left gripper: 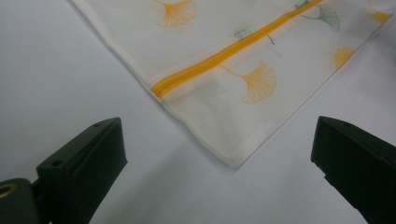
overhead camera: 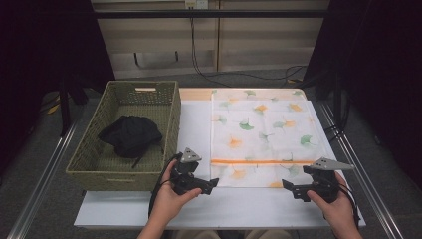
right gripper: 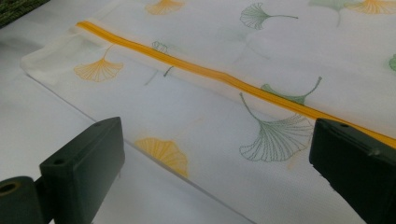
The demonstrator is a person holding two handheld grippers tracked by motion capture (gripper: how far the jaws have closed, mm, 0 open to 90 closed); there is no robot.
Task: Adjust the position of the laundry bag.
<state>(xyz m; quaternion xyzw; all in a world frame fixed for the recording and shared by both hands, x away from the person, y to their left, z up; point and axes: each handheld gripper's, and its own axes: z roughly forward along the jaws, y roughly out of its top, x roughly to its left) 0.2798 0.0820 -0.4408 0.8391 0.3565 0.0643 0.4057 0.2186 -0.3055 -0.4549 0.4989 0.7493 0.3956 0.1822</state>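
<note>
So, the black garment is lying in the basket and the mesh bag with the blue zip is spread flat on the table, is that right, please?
Not quite: the zip is orange, not blue, as the left gripper view shows. The rest stands: the black garment lies in the basket, and the mesh bag is spread flat on the table.

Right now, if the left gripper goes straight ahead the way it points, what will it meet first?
Probably the near corner of the mesh bag, just below its orange zipper. The left gripper is open, with bare table before that corner.
</note>
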